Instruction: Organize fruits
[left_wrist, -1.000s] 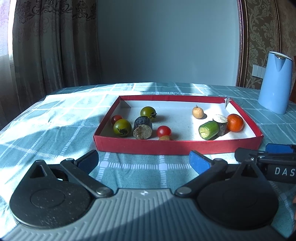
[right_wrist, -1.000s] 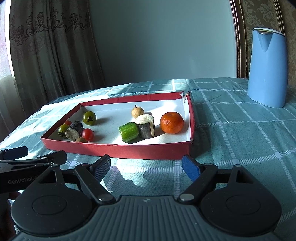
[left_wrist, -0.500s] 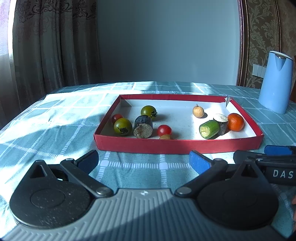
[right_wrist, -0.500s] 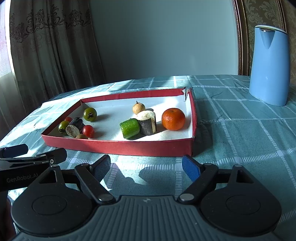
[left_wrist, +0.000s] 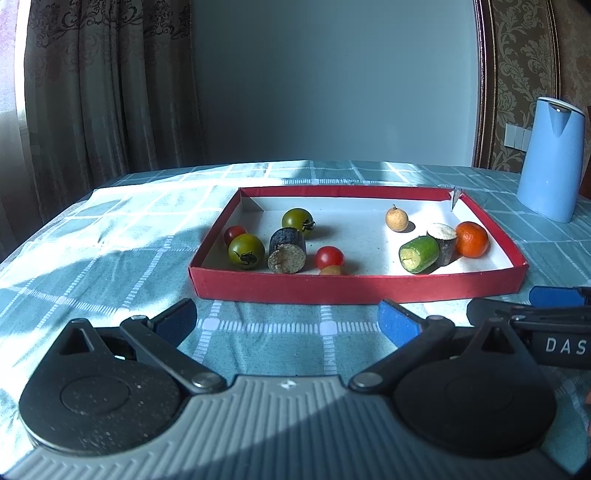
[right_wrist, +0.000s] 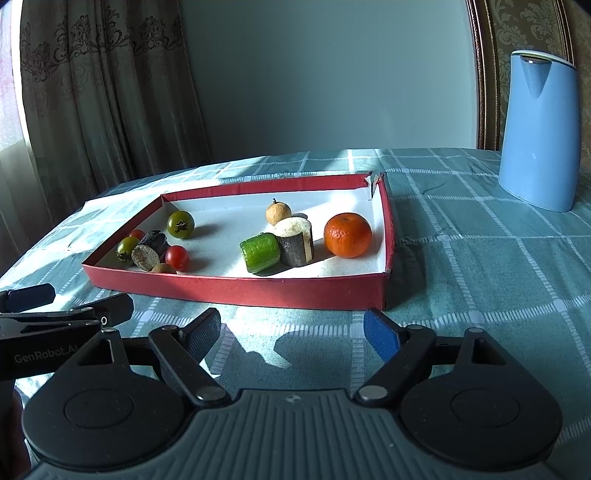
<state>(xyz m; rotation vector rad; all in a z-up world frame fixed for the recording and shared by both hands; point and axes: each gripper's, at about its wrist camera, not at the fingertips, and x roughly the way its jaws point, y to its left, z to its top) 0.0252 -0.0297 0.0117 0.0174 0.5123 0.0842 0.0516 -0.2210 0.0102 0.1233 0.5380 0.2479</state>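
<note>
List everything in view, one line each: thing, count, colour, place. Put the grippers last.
tray: 1, red walls, white floor, on the tablecloth
green tomatoes: 2, dark green, left part of the tray
red tomatoes: 2, red, left part of the tray
dark cut piece: 1, black skin, pale face, lying between the tomatoes
tan fruits: 2, tan, one toward the back right, one half hidden behind the front wall
green cut piece: 1, green, lying on the right
upright cut piece: 1, dark skin, pale top, beside the green one
orange: 1, orange, right end of the tray
jug: 1, light blue, right of the tray
tablecloth: 1, teal check
curtain: beige, back left
left gripper: open, before the tray
right gripper: open, before the tray
</note>
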